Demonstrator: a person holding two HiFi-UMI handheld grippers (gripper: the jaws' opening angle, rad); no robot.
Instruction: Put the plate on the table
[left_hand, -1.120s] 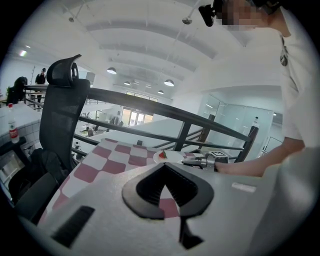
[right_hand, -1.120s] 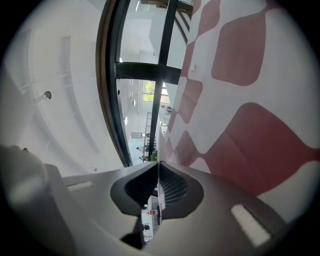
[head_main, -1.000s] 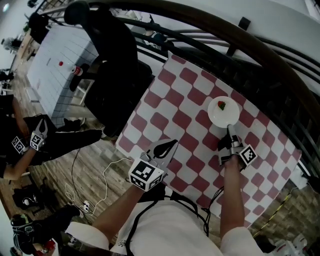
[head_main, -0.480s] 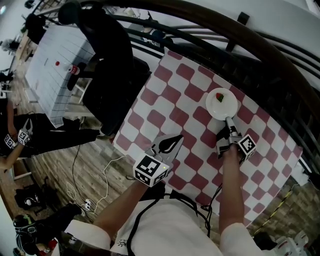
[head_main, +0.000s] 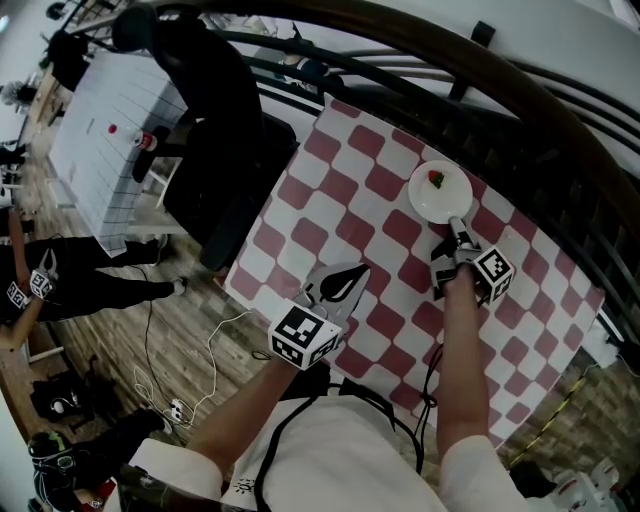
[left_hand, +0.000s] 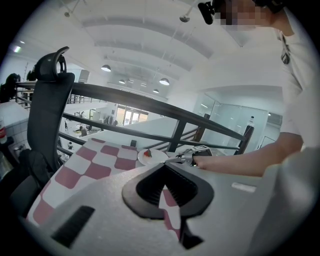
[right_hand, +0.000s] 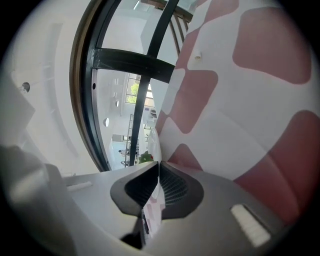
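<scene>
At far right of table (head_main: 340, 200): one plate (head_main: 440, 200), white and round, over the red-and-white checked top; contact with the top not determinable.
Plate contents: one small red-and-green food piece (head_main: 436, 179), lying toward the far side of the plate.
Right gripper (head_main: 456, 226): clenched on the near rim of the plate; rim seen edge-on between the closed tips in the right gripper view; marker cube just near of the jaws.
Left gripper (head_main: 362, 268): closed, tips together, nothing between them; held over the near left part of the table, well apart from the plate, pointing toward the far right.
Office chair (head_main: 215, 130): one, black, high-backed, beside the far left edge of the table.
Railing (head_main: 450, 75): one dark rail with uprights, running along the far side of the table.
Second table (head_main: 110, 130): one, white with a grid pattern, far left, well apart from the checked table; small items on it too small to identify.
Floor (head_main: 120, 350): wood planks, with white cables (head_main: 190, 370) lying near left of the table.
Count summary: plates 1; food pieces 1; grippers 2; chairs 1; tables 2.
</scene>
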